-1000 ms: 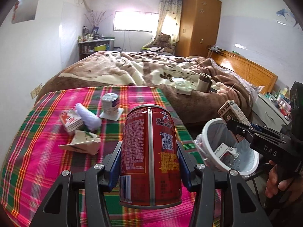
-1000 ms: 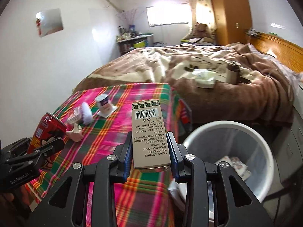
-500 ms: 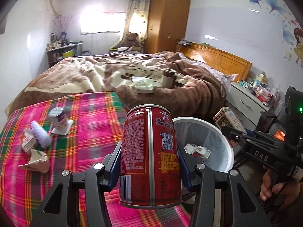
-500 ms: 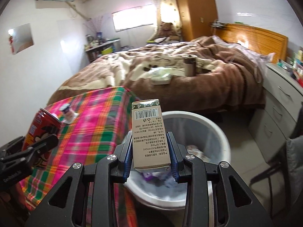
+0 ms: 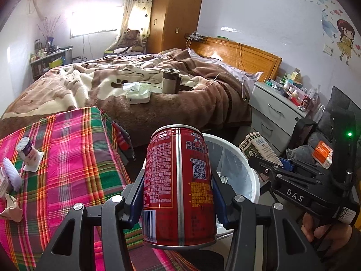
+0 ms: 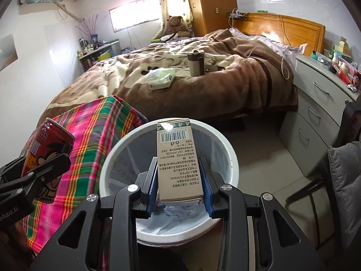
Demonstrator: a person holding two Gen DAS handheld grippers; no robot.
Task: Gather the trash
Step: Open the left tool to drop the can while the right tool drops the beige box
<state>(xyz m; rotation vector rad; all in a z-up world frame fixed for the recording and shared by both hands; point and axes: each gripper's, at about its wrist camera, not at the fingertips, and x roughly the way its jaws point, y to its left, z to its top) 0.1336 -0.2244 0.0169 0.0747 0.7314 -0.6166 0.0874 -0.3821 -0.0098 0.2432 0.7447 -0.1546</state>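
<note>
**Can and carton held at the bin**

You are in a bedroom: a bed (image 5: 140,85) under a brown and cream blanket fills the middle, a wooden wardrobe (image 5: 176,13) stands at the back, and a grey drawer unit (image 5: 273,110) sits to the right of the bed; in front of the bed a plaid cloth (image 5: 67,158) in pink and green covers a low surface, and a white bin (image 6: 225,155) with a clear liner stands just beside that cloth's edge.

Your left gripper (image 5: 178,192) is pinching a red can (image 5: 179,180) upright, its blue pads pressed against both sides; the can is in the air over the near corner of the cloth, with the bin's rim just behind it and to its right; from the right wrist view the red can (image 6: 48,149) shows at the left, beside the bin.

Your right gripper (image 6: 180,185) is clamped on a beige carton (image 6: 177,158), barcode end up, fingers tight on its two long sides; the carton hangs directly over the open mouth of the bin; some crumpled scraps lie at the bin's bottom.

On the cloth, well to the left, you have a small yoghurt cup (image 5: 27,149) standing on a white square, a white brush-like piece (image 5: 12,176), and a crumpled beige wrapper (image 5: 11,207); on the bed, a brown tumbler (image 5: 170,81) stands near a pale green tissue pack (image 5: 137,92).
</note>
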